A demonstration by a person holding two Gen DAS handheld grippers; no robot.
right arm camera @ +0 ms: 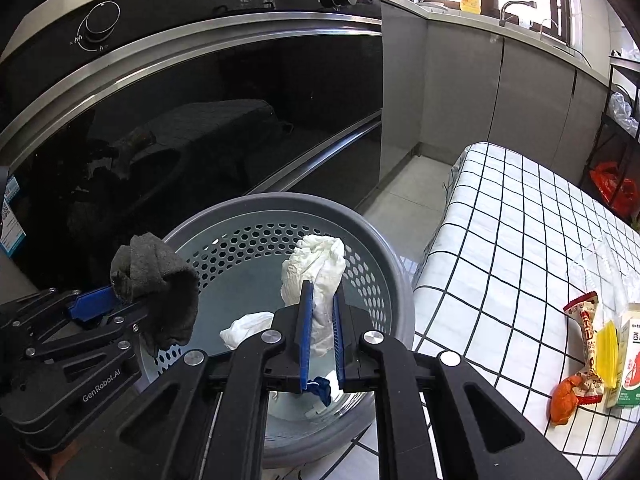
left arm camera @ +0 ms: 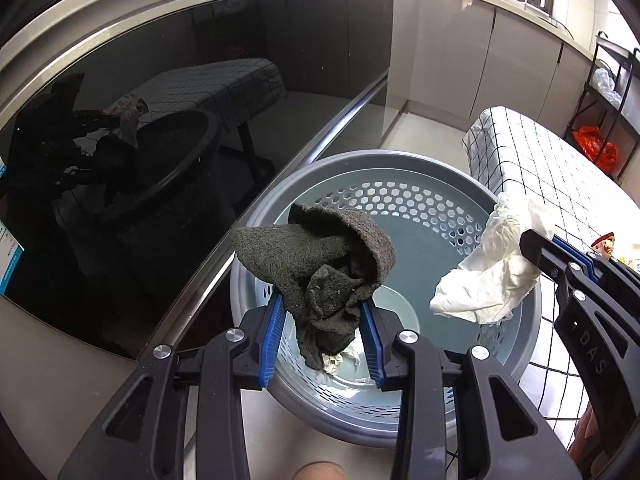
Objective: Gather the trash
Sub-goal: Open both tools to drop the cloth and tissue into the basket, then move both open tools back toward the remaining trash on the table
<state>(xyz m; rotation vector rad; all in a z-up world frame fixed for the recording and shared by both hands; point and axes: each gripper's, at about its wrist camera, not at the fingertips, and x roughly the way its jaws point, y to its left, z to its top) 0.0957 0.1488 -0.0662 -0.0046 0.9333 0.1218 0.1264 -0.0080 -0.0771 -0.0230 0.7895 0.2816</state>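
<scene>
Both grippers hang over the grey bin (left arm camera: 280,208). The left gripper (left arm camera: 322,312) has its fingers (left arm camera: 272,328) clamped on a dark rag (left arm camera: 320,264), held above the bin's near rim. The right gripper (right arm camera: 320,328) has its fingers (right arm camera: 306,320) closed tight on a crumpled white tissue (right arm camera: 316,276), above the bin's middle. More white paper (right arm camera: 244,326) lies on the bin's bottom. Right of the bin, a checked surface (right arm camera: 500,240) carries snack wrappers (right arm camera: 586,344) and a carton (right arm camera: 628,360).
</scene>
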